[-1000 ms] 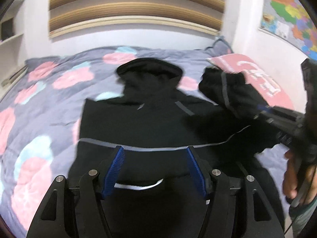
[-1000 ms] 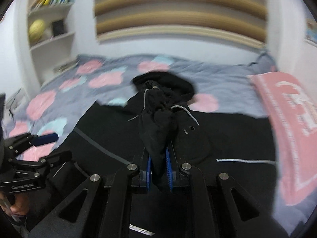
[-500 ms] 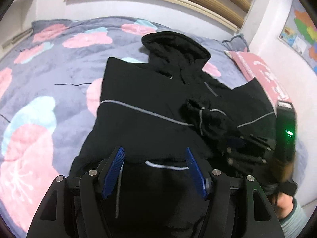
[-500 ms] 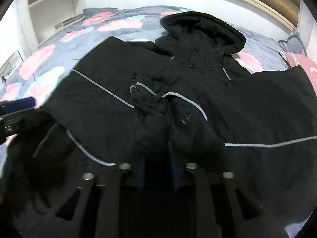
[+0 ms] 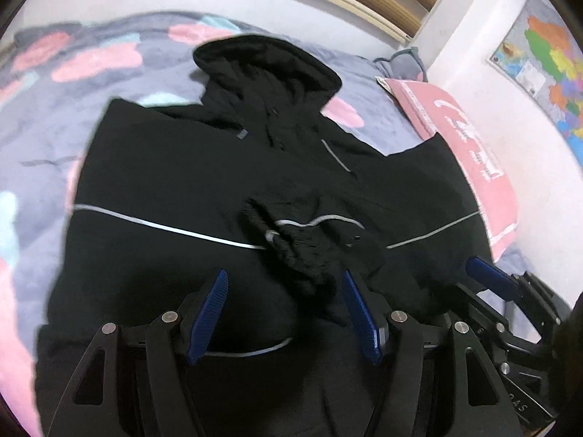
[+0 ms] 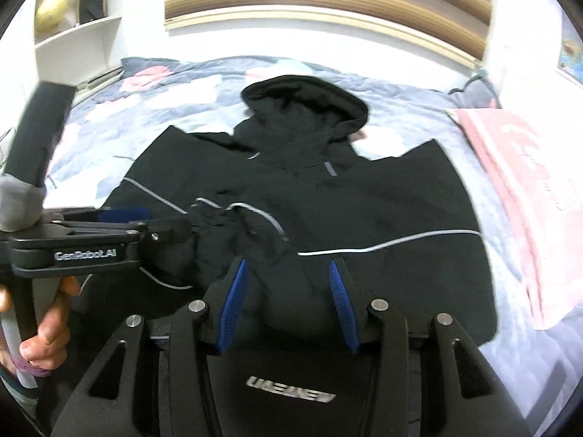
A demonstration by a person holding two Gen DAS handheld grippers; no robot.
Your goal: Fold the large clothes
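A: Risk first, nearest outward?

B: Right gripper (image 6: 288, 300) low over the black jacket (image 6: 364, 218), jaws opening, dark cloth lying between the blue pads but not pinched. Probably a sleeve cuff (image 6: 226, 218) laid loose and bunched on the chest, in front of the fingers. Likely to slide off or unfold if snagged by a fingertip on lifting away.

A: And the left?

B: Left gripper (image 5: 286, 313) released, jaws wide, nothing clamped, hanging over the near half of the jacket just short of that cuff. Could drag the bundle if lowered carelessly.

A: Pose?

B: Both tilted steeply down and forward, side by side, close together. Left hand (image 6: 47, 320) wrapped round its handle.

A: Farther off?

B: Hood (image 6: 306, 98) flat toward the headboard, on a floral quilt (image 6: 182, 83); pink pillow (image 6: 528, 189) touching the jacket's far side edge.
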